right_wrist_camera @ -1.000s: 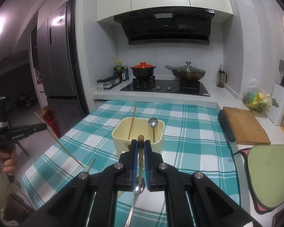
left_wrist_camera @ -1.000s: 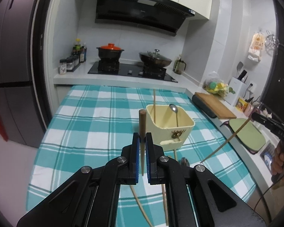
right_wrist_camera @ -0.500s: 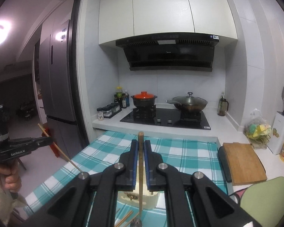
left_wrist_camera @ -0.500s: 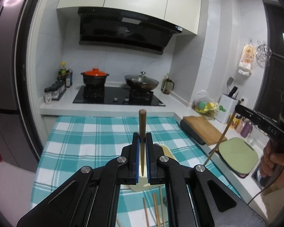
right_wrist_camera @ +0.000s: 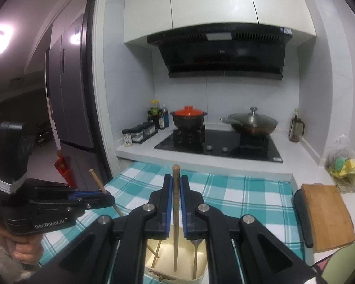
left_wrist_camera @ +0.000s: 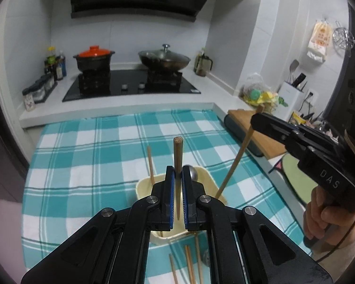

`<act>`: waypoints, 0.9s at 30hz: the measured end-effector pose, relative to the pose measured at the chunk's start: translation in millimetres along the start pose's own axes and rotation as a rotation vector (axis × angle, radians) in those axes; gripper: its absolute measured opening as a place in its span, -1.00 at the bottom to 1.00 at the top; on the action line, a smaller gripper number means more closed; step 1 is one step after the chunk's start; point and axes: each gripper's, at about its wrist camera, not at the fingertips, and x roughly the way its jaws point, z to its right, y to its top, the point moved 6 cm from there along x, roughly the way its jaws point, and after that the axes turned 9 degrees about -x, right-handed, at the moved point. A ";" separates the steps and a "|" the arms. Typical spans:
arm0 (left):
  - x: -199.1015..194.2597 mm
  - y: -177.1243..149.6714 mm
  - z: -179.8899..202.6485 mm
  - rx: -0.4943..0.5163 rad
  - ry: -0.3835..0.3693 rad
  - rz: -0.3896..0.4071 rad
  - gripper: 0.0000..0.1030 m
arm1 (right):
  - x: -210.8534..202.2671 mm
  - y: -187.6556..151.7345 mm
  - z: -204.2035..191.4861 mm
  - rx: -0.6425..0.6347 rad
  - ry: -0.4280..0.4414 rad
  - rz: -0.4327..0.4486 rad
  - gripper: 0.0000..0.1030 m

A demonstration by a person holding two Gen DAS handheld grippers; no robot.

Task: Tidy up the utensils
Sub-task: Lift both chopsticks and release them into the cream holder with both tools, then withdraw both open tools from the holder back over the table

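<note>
Left wrist view first: the left gripper [left_wrist_camera: 177, 189] fills the lower centre, its blue-padded jaws pinching a brown wooden chopstick [left_wrist_camera: 178, 156] that stands upright over the cream plastic utensil holder [left_wrist_camera: 142, 185] just beyond the fingertips. That holder already keeps a thin wooden chopstick [left_wrist_camera: 150, 164] and a metal spoon [left_wrist_camera: 193, 172], so part of the sorting looks done. Several loose wooden chopsticks [left_wrist_camera: 189, 264] and what seems another spoon lie on the teal and white checked tablecloth [left_wrist_camera: 82, 156] at the bottom edge, so they remain to be gathered. At centre right the right gripper [left_wrist_camera: 254, 122] clamps a second brown chopstick [left_wrist_camera: 236, 163], whose lower tip slants down into the holder. A second ago the holder sat well ahead of this gripper; now it lies almost beneath it. Right wrist view next: the right gripper's jaws are pressed onto their chopstick [right_wrist_camera: 176, 213], whose lower end hangs inside the holder [right_wrist_camera: 201, 260], beside the spoon [right_wrist_camera: 195, 255] and another chopstick [right_wrist_camera: 156, 252]. At lower left the left gripper [right_wrist_camera: 111, 197] has come much nearer than before, its chopstick [right_wrist_camera: 99, 182] slanting toward the holder. Both sticks seem close to release.
</note>
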 end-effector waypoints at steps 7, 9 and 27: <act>78.6 -11.8 -14.0 -0.037 0.044 -0.151 -0.91 | 88.1 -57.8 9.1 0.094 0.075 -0.230 -0.87; 92.9 -8.7 -20.0 -0.063 0.077 -0.149 -0.90 | 104.9 -66.9 13.3 0.116 0.072 -0.256 -0.87; -75.1 -111.0 -40.5 0.183 0.208 -0.041 0.82 | -42.7 -65.0 18.2 0.006 -0.082 -0.120 0.30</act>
